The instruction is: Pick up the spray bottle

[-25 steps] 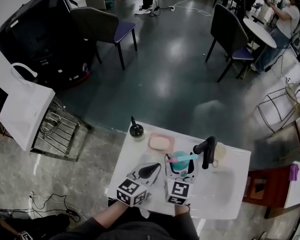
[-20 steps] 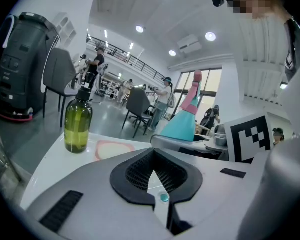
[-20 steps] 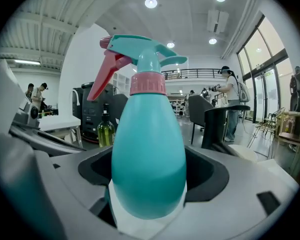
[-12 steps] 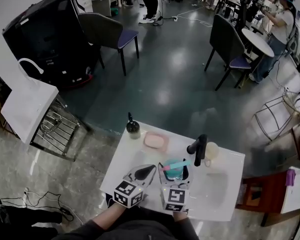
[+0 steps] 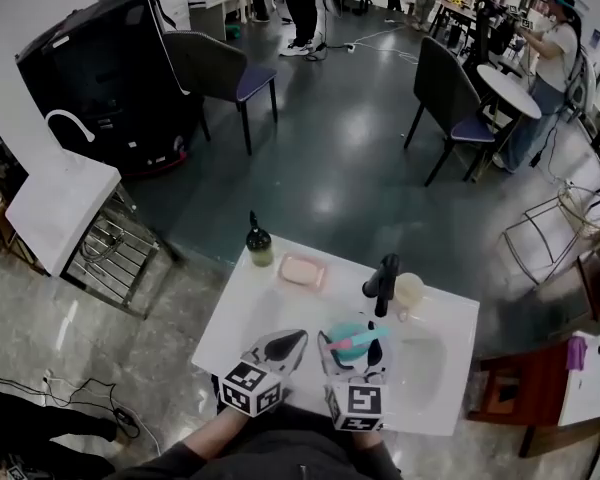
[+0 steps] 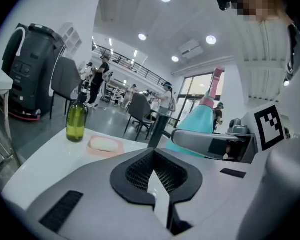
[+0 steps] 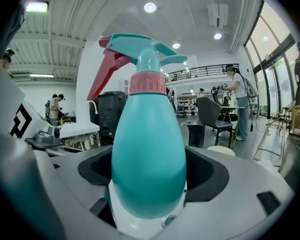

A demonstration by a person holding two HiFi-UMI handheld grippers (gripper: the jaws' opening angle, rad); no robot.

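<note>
Over the last second little changes: my right hand-held gripper [image 7: 149, 209] stays clamped on the teal spray bottle [image 7: 148, 149], low centre of the head view over the bench [image 5: 245, 303]. My left hand-held gripper [image 6: 157, 186] stays closed and empty, so the grasp looks secure

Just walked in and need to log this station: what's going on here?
A person works at a white table with a gripper in each hand. The right gripper is shut on the teal spray bottle, held upright. The left gripper is shut and empty beside it. A green bottle and a pink soap dish sit farther back.
</note>
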